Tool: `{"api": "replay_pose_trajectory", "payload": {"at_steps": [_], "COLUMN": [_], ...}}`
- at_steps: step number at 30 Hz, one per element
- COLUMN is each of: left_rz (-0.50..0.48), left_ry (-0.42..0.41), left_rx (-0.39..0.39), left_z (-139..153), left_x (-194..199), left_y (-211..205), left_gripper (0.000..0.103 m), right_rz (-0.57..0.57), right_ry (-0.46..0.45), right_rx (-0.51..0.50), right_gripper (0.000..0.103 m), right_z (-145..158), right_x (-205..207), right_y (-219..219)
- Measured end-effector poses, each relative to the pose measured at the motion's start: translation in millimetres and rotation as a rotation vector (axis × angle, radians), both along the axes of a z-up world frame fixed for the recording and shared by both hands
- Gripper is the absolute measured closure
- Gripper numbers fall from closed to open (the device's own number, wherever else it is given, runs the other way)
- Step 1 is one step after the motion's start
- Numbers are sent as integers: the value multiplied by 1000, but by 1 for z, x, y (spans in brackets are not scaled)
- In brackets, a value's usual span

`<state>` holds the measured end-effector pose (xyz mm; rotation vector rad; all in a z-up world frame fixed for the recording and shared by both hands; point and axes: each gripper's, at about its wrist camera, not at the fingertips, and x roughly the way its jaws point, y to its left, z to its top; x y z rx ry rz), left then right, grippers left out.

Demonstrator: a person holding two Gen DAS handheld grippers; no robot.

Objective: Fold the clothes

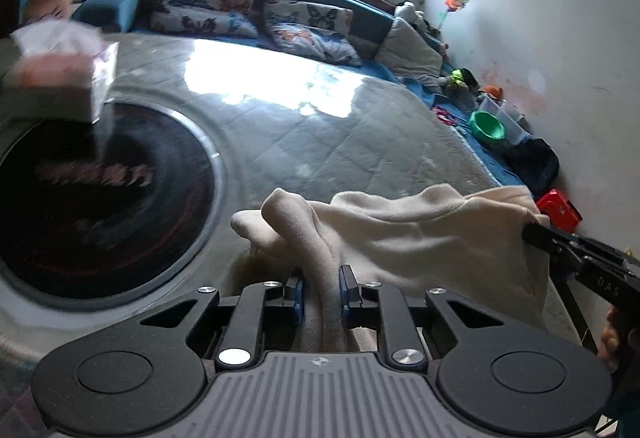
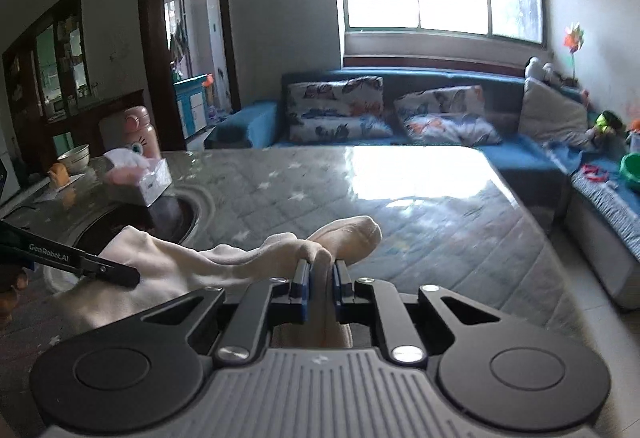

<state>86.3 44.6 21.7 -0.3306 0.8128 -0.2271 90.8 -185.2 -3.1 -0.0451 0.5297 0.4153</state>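
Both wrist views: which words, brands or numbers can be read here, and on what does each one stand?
"GenRobot.AI": on the left claw's black arm, in the right wrist view.
"DAS": on the right claw's black body, in the left wrist view; perhaps only part of a word.
Marks on the black round plate: too blurred to read.

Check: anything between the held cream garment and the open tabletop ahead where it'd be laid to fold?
Nothing visible. Left gripper and right gripper both clamp the cream garment. The quilted tabletop ahead is bare; the tissue box and round black inset sit off to the left.
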Motion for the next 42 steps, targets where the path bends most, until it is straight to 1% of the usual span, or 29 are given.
{"api": "replay_pose_trajectory", "payload": {"at_steps": [8,14,21,32,42], "left_rz": [-58,-96,-132,-157,-151], "left_ry": [-20,-28,-24,-9,10], "left_rx": [13,35,62,89,105], "left_z": [15,22,21,9,4], "left_x": [27,49,71,92,97], "left_y": [-44,-79,-118,-151,-154], "left_gripper": [85,84,84,84,84], "right_rz": [-80,-139,-197,-271,-285], "right_ry": [-46,-61,-68,-28,-6], "right_rx": [-46,-79,-113,-130,-132], "right_gripper": [93,93,93,93,93], "right_z": [23,28,29,10,-1], "right_x": [11,26,43,65,68], "right_y": [-29,-51,-72,-93,-98]}}
